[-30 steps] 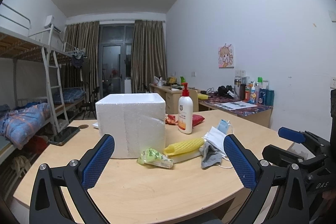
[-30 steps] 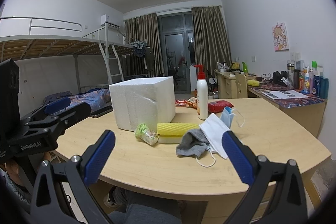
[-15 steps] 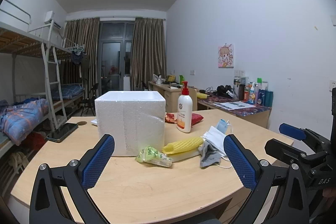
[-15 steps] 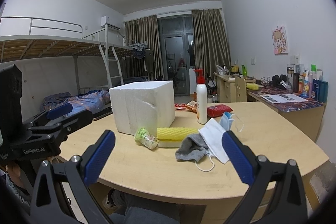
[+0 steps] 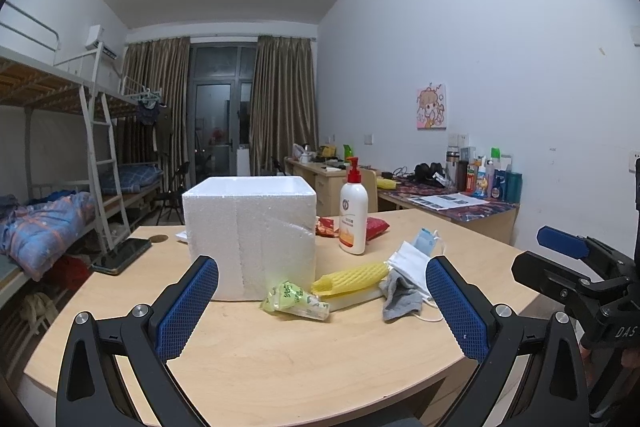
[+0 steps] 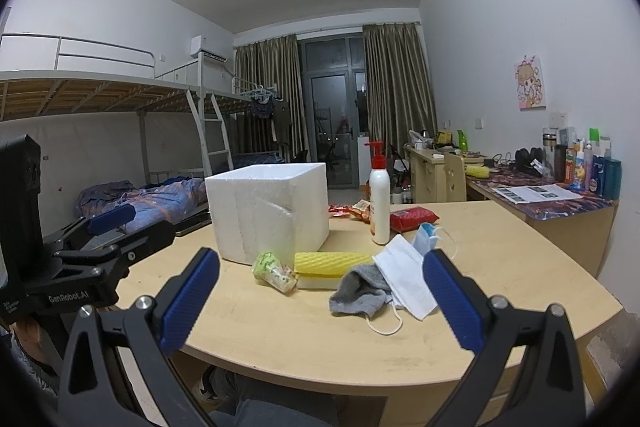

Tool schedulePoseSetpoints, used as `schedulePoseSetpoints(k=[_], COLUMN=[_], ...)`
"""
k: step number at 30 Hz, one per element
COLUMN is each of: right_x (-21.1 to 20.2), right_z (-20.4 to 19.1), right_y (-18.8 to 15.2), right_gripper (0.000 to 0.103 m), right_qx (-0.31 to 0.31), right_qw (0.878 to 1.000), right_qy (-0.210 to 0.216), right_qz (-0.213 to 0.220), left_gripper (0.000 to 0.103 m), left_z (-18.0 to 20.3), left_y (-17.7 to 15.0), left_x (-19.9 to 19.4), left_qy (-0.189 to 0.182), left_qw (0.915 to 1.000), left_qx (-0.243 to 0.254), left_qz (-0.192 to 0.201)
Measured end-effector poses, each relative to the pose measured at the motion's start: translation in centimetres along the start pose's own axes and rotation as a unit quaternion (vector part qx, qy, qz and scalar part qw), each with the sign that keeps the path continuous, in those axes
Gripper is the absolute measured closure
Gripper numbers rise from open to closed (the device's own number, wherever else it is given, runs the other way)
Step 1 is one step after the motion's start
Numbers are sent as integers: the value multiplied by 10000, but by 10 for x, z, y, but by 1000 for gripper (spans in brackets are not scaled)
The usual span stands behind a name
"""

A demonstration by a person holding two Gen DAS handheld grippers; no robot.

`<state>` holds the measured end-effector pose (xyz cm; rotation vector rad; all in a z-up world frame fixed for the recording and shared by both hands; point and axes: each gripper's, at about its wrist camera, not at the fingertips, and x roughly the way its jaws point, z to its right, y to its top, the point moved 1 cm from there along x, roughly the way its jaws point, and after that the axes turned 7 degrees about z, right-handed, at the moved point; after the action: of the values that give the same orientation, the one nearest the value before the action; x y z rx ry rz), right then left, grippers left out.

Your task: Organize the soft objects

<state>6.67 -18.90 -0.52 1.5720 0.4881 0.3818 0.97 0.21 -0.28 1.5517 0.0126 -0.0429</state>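
Presently both tools hover above the near edge of the round wooden table, neither touching anything. The left gripper has its jaws spread wide and holds nothing. The right gripper is likewise spread wide and empty. Each shows two blue ribbed pads.

Soft items on the table, counted: one grey sock, crumpled, lying partly under one white face mask; one blue face mask just behind the white one; one yellow foam sleeve resting on a pale sponge block; one crumpled green plastic wrapper at the left end of that sleeve. All five sit in a loose row near the table's middle, ahead of both grippers.

One white foam box stands upright just behind the wrapper, open at the top; its inside is not visible. One white pump bottle stands upright to the right of the box. Red snack packets lie behind the bottle; their count cannot be told. One dark phone lies at the table's left edge.
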Motion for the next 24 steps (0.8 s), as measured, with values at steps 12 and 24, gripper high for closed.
schedulePoseSetpoints(k=[12,24], right_x=[0,7], right_z=[-3,0], right_y=[-1,-4], right_gripper=[0,0], right_qx=[-17,-3], right_qw=[10000,10000], right_qy=[38,2], right_qz=[16,-89], left_gripper=[0,0], left_z=[1,-1], left_y=[0,-2], left_x=[2,8], left_qy=[6,9], left_qw=[10000,9999], left_qx=[2,-64], left_qz=[-28,-105])
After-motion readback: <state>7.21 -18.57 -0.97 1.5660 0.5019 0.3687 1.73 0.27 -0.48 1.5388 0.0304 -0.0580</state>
